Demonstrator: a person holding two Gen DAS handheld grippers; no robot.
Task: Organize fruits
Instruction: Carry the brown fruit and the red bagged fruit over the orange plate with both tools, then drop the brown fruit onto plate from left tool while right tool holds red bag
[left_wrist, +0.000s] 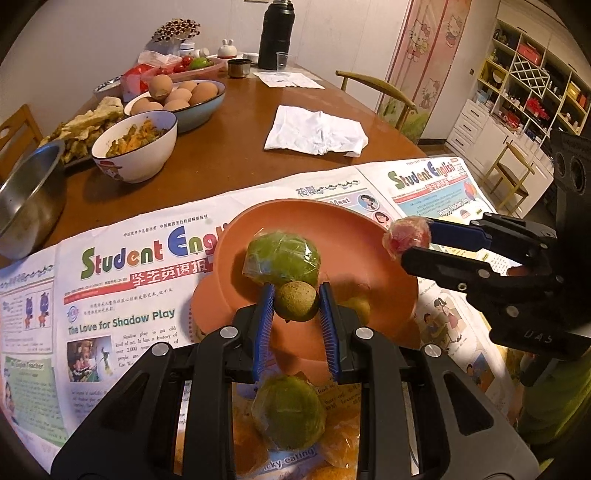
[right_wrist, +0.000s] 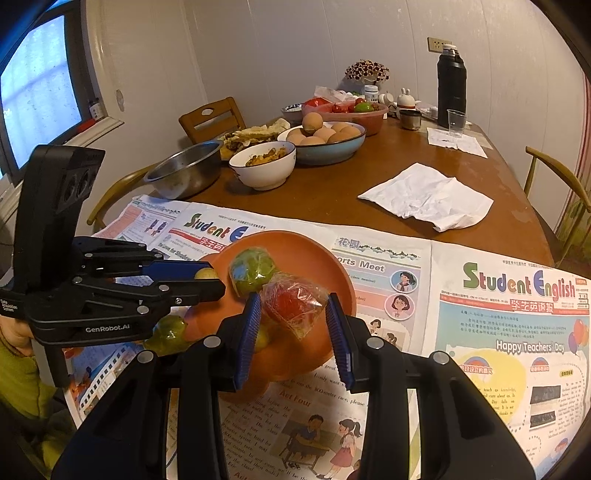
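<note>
**Two grippers, each closed on a fruit over the plate**

Two fruits are held above the orange plate (left_wrist: 343, 229). The left gripper (left_wrist: 296, 301) is clamped on a small brownish-green fruit (left_wrist: 296, 300). The right gripper (right_wrist: 293, 308) is pinched on a plastic-wrapped red fruit (right_wrist: 291, 304). One wrapped green fruit (left_wrist: 282, 256) lies on the plate; another (left_wrist: 290, 411) sits on the newspaper (left_wrist: 122, 321) covering the desk (left_wrist: 229, 147).
</note>
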